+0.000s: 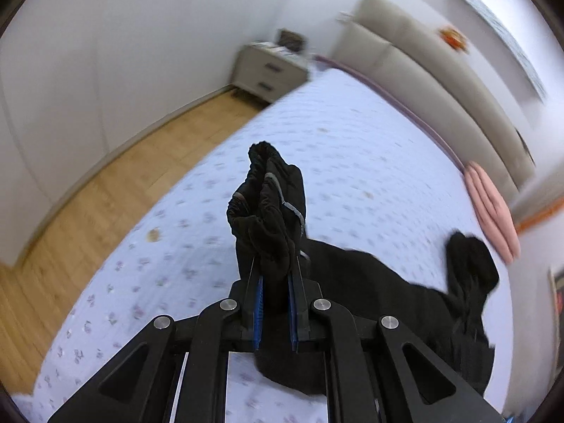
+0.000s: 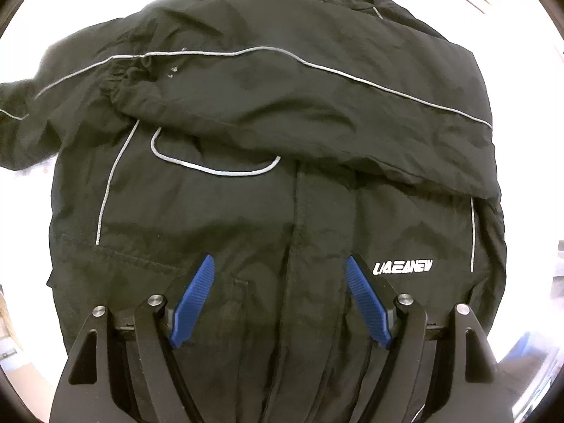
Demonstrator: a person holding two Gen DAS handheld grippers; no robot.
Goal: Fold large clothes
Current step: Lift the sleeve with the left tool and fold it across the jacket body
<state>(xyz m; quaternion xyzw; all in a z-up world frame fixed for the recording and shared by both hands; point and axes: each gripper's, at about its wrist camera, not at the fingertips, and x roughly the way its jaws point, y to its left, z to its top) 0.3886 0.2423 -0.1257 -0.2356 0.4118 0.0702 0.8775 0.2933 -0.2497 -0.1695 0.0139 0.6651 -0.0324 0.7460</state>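
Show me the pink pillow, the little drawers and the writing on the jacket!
Pillow (image 1: 491,211), left wrist view, middle of its pink front.
Drawers (image 1: 269,67), left wrist view, front of the top drawer.
Writing (image 2: 403,267), right wrist view, middle of the white letters.

Place: a home bedroom
Bed (image 1: 352,134): floral white cover, centre of frame
Headboard (image 1: 423,70): padded, beige, upper right
Nightstand (image 1: 268,70): two drawers, top centre
Floor (image 1: 116,183): wood, left

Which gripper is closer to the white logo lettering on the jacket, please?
Right. The right gripper hovers open directly above the logo, lettering beside one fingertip. The left gripper is clamped on a bunched sleeve cuff, lifted away.
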